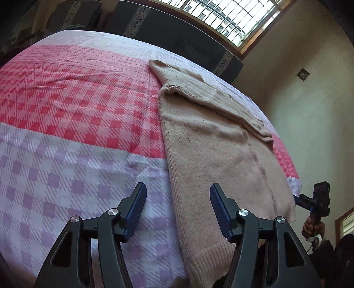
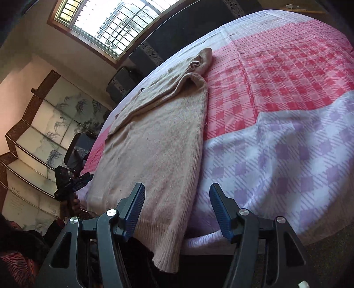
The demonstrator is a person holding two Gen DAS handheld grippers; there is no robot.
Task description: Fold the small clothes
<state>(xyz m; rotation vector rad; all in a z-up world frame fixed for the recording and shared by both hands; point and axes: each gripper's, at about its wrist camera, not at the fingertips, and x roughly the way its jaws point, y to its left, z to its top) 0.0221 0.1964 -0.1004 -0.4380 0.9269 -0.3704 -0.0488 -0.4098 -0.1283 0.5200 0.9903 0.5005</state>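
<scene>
A beige knitted sweater (image 1: 212,159) lies lengthwise on a bed (image 1: 66,137) covered with a pink, lilac and white checked sheet. Its ribbed hem hangs over the near edge of the bed; its body runs from that edge toward the far edge under a barred window (image 1: 223,17). One sleeve (image 1: 212,97) is folded diagonally across the upper part of the garment, its cuff resting near the sweater's side seam.

Left wrist view: the left hand-held gripper (image 1: 178,208) hovers above the near edge of the bed, its blue-padded jaws spread with nothing between them; one jaw stands over the bare sheet, the other over the sweater's hem region, neither pressing on the fabric. At the right margin the right hand-held gripper (image 1: 298,200) appears beside the sweater's other long edge, with a hand (image 1: 312,228) on its handle.

Right wrist view: the right hand-held gripper (image 2: 177,207) likewise has its jaws spread and empty, straddling the sweater's (image 2: 159,141) long edge near the hem. The left hand-held gripper (image 2: 85,178) is seen at the left, beside the opposite long edge. A folding screen (image 2: 44,133) stands beyond the bed's (image 2: 287,144) side.
</scene>
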